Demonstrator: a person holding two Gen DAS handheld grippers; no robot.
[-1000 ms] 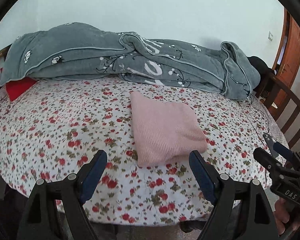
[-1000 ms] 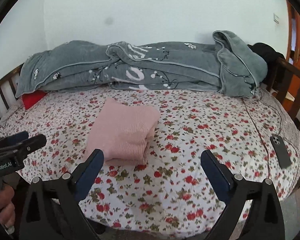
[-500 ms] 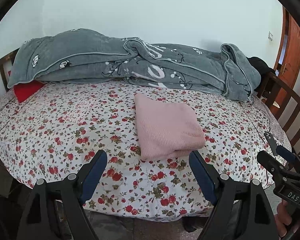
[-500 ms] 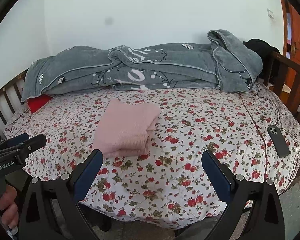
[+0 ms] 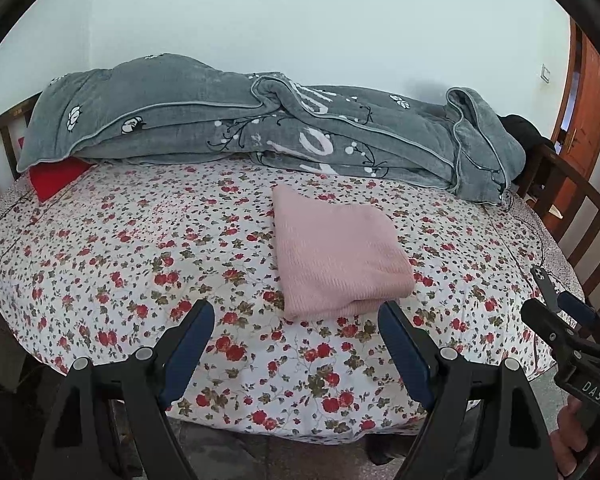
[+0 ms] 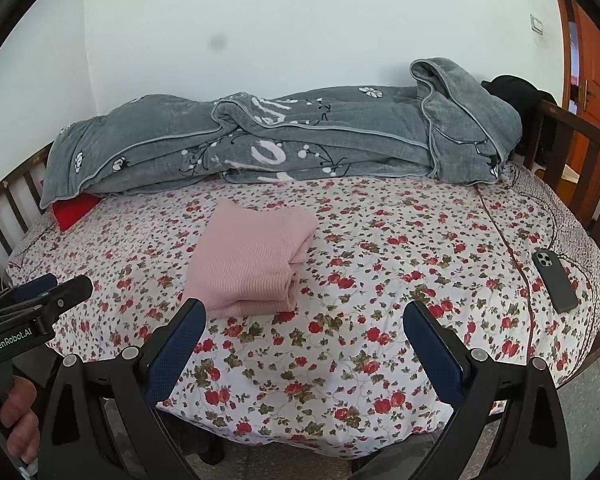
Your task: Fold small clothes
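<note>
A pink knitted garment [image 5: 336, 252] lies folded into a neat rectangle on the flowered bedsheet [image 5: 140, 260]; the right wrist view shows the same garment [image 6: 252, 256] left of centre. My left gripper [image 5: 296, 316] hangs open over the bed's near edge, with nothing between its blue pads. Just as wide and empty is my right gripper [image 6: 304, 316], which hovers to the right of the garment. Neither touches the cloth. Each gripper shows at the edge of the other's view, held in a hand.
A rumpled grey blanket [image 5: 260, 128] fills the back of the bed against the white wall, with a red cushion [image 5: 56, 176] under its left end. A dark phone [image 6: 554, 280] lies near the right edge. Wooden rails [image 5: 580, 208] border the bed; a door [image 6: 592, 88] stands at right.
Both views have pulled back and risen a little, so more of the bed's front edge and the floor show. The garment has not moved and both grippers stay open.
</note>
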